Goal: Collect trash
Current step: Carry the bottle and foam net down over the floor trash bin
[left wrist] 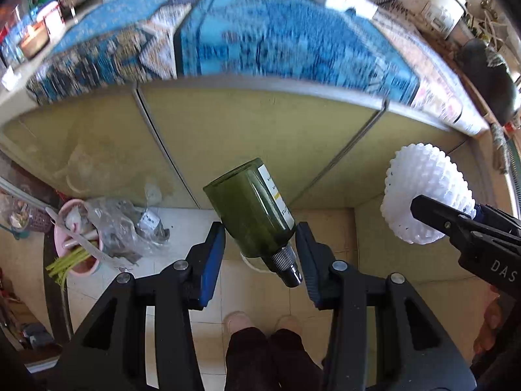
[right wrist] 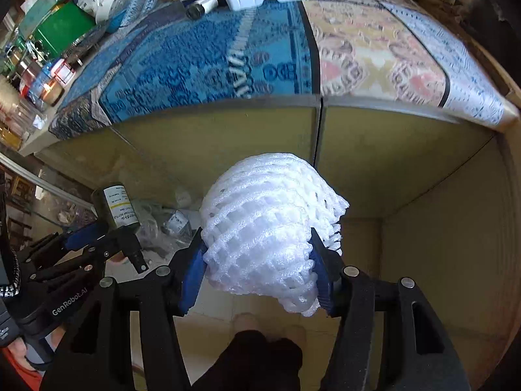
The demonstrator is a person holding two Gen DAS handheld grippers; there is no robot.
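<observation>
Green bottle [left wrist: 252, 208] between left tool [left wrist: 260, 254] pads

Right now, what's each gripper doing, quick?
Left gripper: closed on the green glass bottle, neck pointing down.
Right gripper: closed on the white foam net.

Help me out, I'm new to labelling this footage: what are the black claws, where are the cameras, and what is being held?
No robot here: a person carries a hand-held two-finger tool in each hand, with a fisheye camera on each looking along its fingers. The left tool grips a dark green bottle, neck pointing back toward the camera. The right tool squeezes a white foam net. Ahead is a counter under patterned mats, with clutter at its far edge. Below, a pink bin stands on the floor.
</observation>
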